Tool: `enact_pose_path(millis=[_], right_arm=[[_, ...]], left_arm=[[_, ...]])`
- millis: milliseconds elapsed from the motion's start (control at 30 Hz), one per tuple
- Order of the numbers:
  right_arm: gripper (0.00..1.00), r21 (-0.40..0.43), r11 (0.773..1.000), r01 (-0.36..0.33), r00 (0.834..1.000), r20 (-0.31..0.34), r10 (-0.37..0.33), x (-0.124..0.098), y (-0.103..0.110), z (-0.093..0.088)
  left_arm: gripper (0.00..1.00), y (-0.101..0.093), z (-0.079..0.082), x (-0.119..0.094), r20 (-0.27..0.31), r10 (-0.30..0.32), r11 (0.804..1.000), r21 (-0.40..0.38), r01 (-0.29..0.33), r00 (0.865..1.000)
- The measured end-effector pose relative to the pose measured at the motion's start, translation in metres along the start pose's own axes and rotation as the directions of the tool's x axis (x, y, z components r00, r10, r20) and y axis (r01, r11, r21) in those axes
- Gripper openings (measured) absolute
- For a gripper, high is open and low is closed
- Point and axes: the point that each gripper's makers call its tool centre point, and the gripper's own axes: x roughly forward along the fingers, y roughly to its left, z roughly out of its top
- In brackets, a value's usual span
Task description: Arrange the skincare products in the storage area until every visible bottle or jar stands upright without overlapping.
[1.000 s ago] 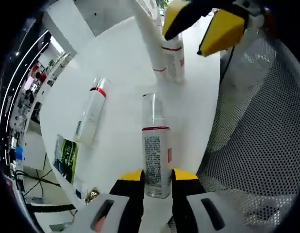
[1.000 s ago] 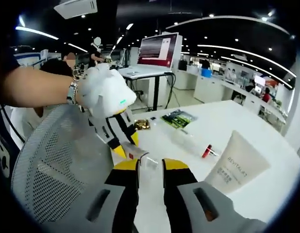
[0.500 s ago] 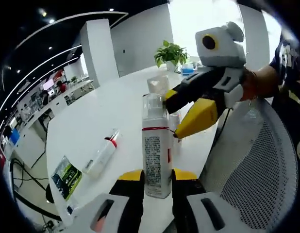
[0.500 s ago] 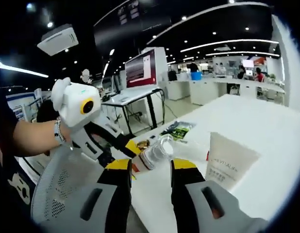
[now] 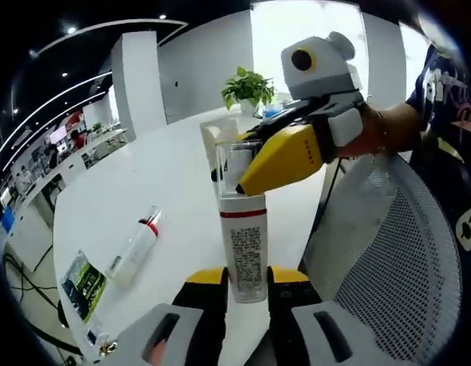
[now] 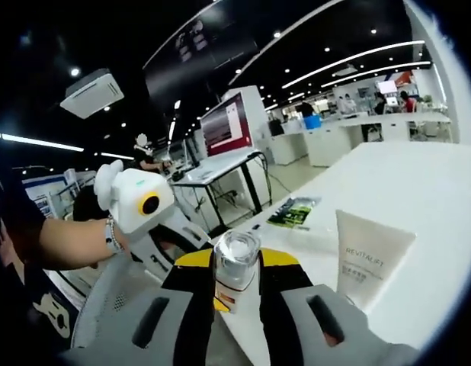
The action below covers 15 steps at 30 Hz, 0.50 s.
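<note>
The left tongs (image 5: 245,280) grasp the base of an upright bottle (image 5: 244,252) above the table (image 5: 174,191). The right tongs (image 6: 237,263) are clenched on its clear cap (image 6: 235,256). A tube (image 6: 366,257) stands beside the bottle; another bottle (image 5: 135,248) lies farther away.

The bottle (image 5: 244,244) between the left tool's (image 5: 247,280) yellow-tipped black jaws was white with a red band and clear cap; the tube (image 6: 370,261) beside the right tool (image 6: 237,268) was white.
</note>
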Motion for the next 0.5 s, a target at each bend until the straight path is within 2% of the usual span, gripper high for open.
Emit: enact_pose_path(millis=[100, 133, 200, 267, 367, 500], right_arm=[[0.19, 0.008, 1.000, 0.028, 1.000, -0.014, -0.028, 0.000, -0.006, -0.003], [0.19, 0.004, 0.999, 0.043, 0.999, -0.020, -0.043, 0.000, -0.008, -0.004], [0.19, -0.020, 0.997, 0.078, 0.996, -0.044, -0.078, 0.000, -0.014, -0.008], [0.19, -0.014, 0.997, 0.081, 0.996, -0.045, -0.081, 0.000, -0.015, -0.008], [0.19, -0.008, 0.996, 0.089, 0.995, -0.048, -0.090, 0.001, -0.014, -0.009], [0.19, -0.082, 0.989, 0.124, 0.989, -0.077, -0.130, 0.001, -0.017, -0.013]], left_arm=[[0.20, 0.002, 0.001, 0.002, -0.005, 0.018, 1.000, -0.014, -0.018, 1.000], [0.22, 0.003, 0.005, 0.001, 0.008, 0.031, 0.999, -0.021, -0.031, 0.999], [0.31, 0.005, 0.020, -0.001, 0.077, 0.062, 0.997, -0.045, -0.059, 0.995], [0.36, 0.004, 0.031, -0.003, 0.118, 0.084, 0.994, -0.076, -0.075, 0.989], [0.35, 0.002, 0.040, -0.001, 0.130, 0.115, 0.992, -0.056, -0.109, 0.985], [0.25, 0.005, 0.039, 0.005, 0.094, 0.158, 0.987, 0.006, -0.160, 0.983]])
